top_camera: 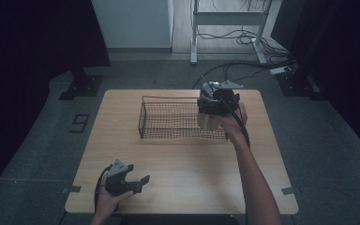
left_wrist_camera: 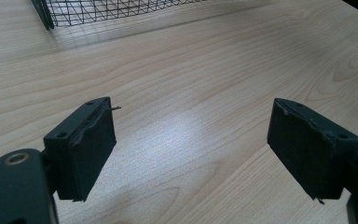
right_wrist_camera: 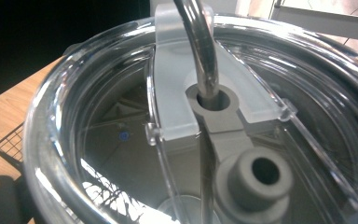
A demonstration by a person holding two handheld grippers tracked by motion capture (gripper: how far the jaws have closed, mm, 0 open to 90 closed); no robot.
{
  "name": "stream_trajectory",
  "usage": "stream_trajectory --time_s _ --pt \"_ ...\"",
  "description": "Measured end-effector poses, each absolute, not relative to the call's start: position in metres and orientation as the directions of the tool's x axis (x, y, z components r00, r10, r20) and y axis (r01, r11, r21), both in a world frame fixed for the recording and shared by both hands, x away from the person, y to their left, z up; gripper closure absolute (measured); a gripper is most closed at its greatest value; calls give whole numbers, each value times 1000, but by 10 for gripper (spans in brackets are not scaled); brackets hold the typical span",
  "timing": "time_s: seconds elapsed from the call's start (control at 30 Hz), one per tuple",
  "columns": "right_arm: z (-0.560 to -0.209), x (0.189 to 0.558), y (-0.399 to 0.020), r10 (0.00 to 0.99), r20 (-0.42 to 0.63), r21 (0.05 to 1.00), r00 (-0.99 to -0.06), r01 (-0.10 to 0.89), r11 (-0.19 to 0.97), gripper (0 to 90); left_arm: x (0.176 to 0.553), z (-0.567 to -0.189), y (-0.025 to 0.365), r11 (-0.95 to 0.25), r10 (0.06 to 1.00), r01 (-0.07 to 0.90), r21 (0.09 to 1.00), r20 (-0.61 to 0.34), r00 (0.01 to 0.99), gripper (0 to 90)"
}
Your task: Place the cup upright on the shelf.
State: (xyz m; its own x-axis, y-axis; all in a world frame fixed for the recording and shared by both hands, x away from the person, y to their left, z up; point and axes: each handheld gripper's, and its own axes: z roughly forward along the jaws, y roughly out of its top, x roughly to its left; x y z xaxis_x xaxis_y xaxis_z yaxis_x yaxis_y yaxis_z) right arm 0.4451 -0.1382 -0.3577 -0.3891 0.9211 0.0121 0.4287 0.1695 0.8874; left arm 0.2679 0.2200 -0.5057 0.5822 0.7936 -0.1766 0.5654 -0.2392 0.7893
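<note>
The tumbler (top_camera: 209, 119), a pale cream cup with a clear lid, sits in the grip of the right tongs (top_camera: 214, 108), which pinch it near its top. It hangs at the right end of the wire basket (top_camera: 168, 119), with its lower part seen against the mesh; whether its base touches the basket's floor or rides above it cannot be told. In the right gripper view the tumbler's clear lid (right_wrist_camera: 121, 116) is seen from very close, looking straight down on it. A frosted slider piece (right_wrist_camera: 172, 84) crosses the lid, a metal straw (right_wrist_camera: 200, 42) goes down through a grey ring hole at the middle, and a second grey spout (right_wrist_camera: 256, 177) stands just beside that. A corner of the basket mesh (right_wrist_camera: 9, 144) shows beyond the lid's edge, on the wood.

The basket is a long black mesh tray lying across the far half of the tabletop (top_camera: 183, 173), stretching away to the left of the right tongs.

The left tongs (top_camera: 138, 182) rest low at the near left of the tabletop, well apart from the basket and the tumbler. Their jaws stand spread wide with bare wood between them, and the near corner of the basket (left_wrist_camera: 98, 11) shows ahead of them.
</note>
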Motion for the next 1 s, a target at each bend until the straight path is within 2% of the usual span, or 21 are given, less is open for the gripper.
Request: stream_trajectory --time_s 1.0 --pt "-367 491 -117 931 -4 864 -364 467 187 31 268 -505 224 -231 793 564 793 -182 581 155"
